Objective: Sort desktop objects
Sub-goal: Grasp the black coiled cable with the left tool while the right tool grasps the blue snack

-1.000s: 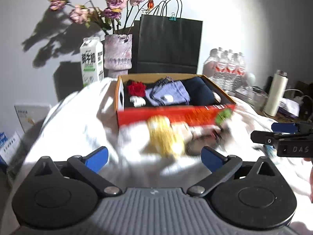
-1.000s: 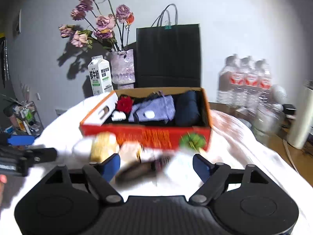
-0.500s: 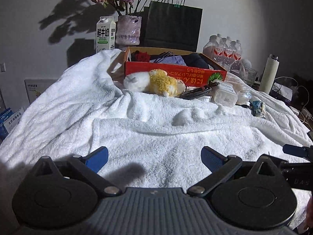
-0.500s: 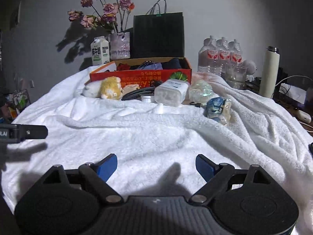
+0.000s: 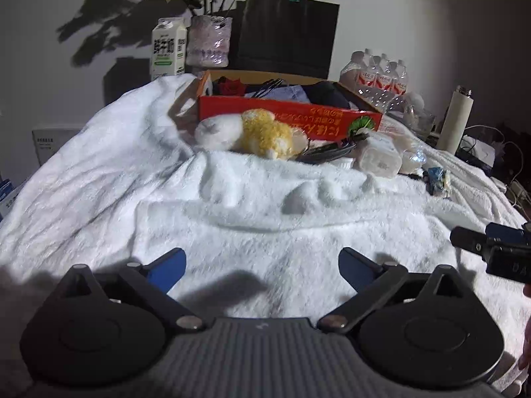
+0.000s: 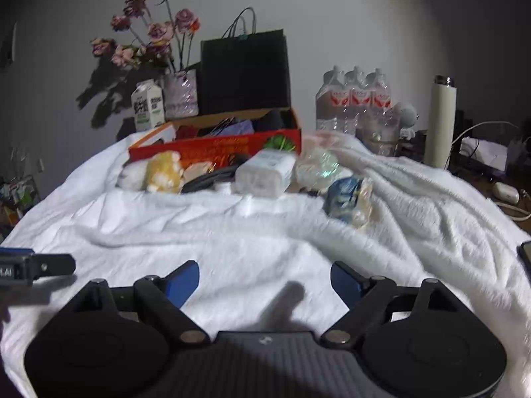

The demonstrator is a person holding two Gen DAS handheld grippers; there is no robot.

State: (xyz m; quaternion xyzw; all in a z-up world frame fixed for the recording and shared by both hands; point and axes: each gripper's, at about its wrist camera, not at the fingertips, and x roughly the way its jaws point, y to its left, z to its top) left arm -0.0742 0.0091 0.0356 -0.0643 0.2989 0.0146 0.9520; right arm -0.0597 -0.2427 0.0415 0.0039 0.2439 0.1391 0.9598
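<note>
Left gripper [image 5: 262, 265] hovering over rumpled white towel [image 5: 232, 219], jaws spread wide, gripping nothing. Right gripper [image 6: 265, 277] likewise gaping, empty. Yellow-and-white plush toy [image 5: 255, 132], white plastic box [image 6: 264, 172], blue figurine [image 6: 345, 199] lying clustered before red cardboard box [image 5: 285, 122] at far side.

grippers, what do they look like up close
Both match: the left gripper and right gripper have blue fingertip pads on black linkage arms with silver pivot pins, two round black housings and a ribbed grey body. White lettering marks each gripper's side.
</note>
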